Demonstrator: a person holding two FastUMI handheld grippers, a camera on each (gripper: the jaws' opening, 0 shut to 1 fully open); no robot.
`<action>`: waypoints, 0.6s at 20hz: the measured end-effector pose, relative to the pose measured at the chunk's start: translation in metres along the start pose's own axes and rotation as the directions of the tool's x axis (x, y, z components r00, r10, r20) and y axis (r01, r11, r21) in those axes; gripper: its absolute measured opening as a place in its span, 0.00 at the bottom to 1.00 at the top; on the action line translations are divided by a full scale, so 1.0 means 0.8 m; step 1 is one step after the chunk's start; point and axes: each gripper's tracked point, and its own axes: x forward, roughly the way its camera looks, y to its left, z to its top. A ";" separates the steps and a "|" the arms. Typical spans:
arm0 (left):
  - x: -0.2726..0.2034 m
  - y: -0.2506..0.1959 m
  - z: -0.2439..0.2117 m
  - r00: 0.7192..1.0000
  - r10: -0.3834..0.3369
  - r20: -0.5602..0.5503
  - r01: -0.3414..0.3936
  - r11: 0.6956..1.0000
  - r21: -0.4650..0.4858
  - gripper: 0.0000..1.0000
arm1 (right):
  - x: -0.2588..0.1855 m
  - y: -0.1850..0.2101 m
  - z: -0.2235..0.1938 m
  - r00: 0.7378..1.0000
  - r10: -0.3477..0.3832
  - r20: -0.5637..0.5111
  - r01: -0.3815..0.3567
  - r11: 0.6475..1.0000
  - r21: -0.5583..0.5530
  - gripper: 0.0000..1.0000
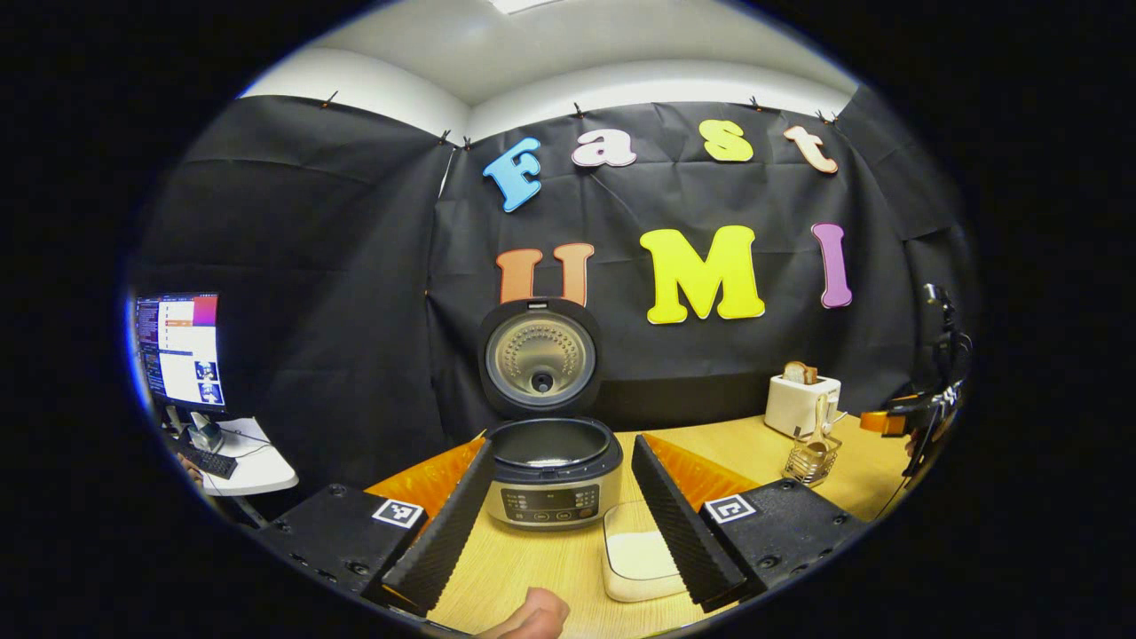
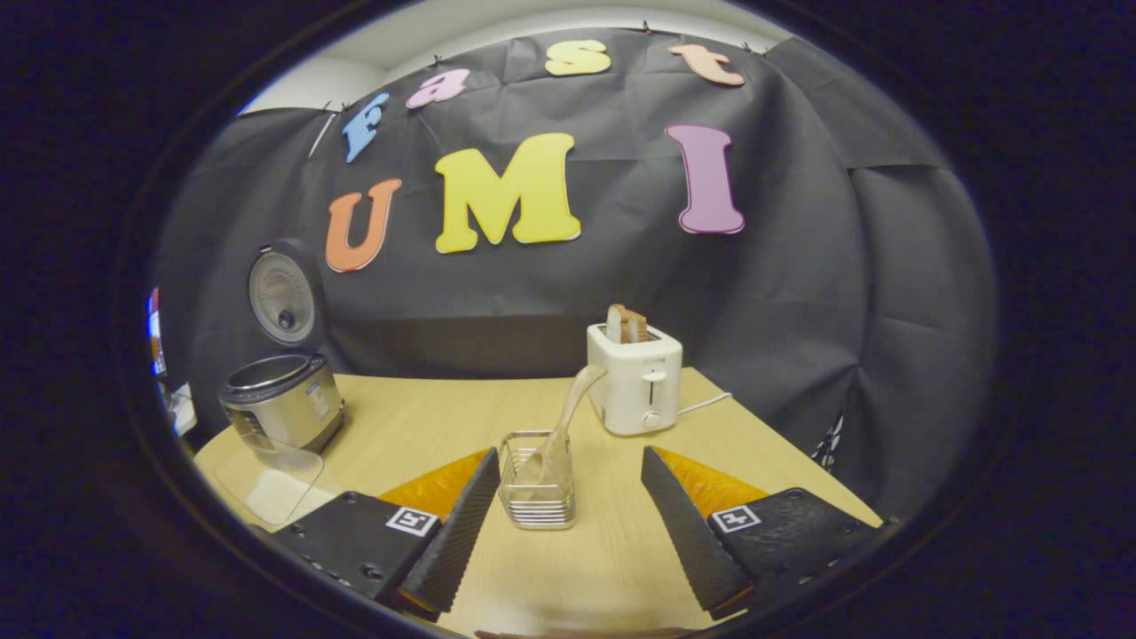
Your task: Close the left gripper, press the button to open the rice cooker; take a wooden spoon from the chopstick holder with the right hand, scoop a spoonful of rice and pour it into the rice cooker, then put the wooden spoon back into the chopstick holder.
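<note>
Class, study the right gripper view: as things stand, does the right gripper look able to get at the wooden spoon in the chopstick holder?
Probably yes. The right gripper is open, with the chopstick holder standing between its fingers' line, and the wooden spoon leans up out of it. Nothing lies between; the toaster stands behind.

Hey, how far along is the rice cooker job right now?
Done: the silver rice cooker stands with its lid up. In hand: the open right gripper faces the wire chopstick holder, where the wooden spoon sits untouched. Left: scooping from the white rice container, pouring, returning the spoon.
</note>
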 end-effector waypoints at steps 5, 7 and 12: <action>0.002 -0.023 -0.030 0.998 -0.024 -0.057 0.024 1.000 0.010 0.99 | 0.108 -0.010 -0.005 0.995 -0.042 -0.092 0.042 0.999 -0.006 0.95; 0.002 -0.022 -0.041 0.996 -0.031 -0.079 0.032 0.999 0.015 0.99 | 0.146 -0.022 0.001 0.992 -0.055 -0.112 0.057 0.998 0.014 0.96; 0.003 0.014 -0.034 0.997 0.045 -0.057 -0.045 0.999 -0.005 0.99 | 0.213 -0.023 0.003 0.979 0.013 -0.201 -0.003 0.999 0.048 0.94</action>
